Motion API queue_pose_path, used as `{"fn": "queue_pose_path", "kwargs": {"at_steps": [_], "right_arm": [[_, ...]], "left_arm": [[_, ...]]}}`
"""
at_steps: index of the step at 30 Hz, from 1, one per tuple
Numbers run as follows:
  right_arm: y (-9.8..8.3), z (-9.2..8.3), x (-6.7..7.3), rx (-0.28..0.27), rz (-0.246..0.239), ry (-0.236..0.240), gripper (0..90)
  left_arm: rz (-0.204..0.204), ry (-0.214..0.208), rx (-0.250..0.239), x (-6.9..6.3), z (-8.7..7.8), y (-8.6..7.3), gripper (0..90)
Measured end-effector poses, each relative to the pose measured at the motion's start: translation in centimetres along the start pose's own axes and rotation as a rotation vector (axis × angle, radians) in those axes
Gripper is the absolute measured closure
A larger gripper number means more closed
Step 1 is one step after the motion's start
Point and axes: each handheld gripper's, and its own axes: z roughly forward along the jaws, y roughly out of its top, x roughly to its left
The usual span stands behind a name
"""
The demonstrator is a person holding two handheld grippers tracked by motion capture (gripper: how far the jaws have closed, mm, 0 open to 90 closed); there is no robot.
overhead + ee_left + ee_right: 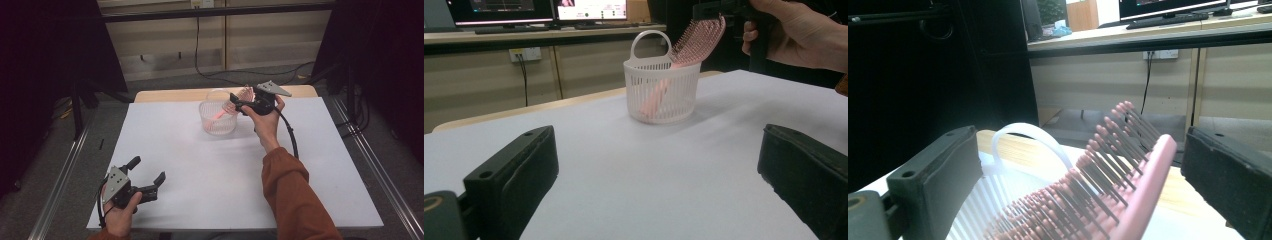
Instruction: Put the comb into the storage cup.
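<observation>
Brush, pink plastic with bristles (684, 55), leaning handle-down in white slotted plastic basket (663, 90); right gripper (239, 102) jaws standing spread around brush head; left gripper (147, 175) idling open, far off.

One pink hairbrush (689, 47), one white slotted basket (663, 92), two grippers, left gripper (147, 176), right gripper (235, 101)
</observation>
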Motion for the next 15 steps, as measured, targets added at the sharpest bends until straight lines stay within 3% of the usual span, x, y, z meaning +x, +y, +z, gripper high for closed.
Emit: {"fn": "queue_pose_path", "kwargs": {"at_steps": [15], "right_arm": [[0.6, -1.5, 0.6, -0.033, -0.055, -0.003, 1.2]], "left_arm": [[-0.010, 0.008, 0.002, 0.1, 0.0, 0.0, 3.1]]}}
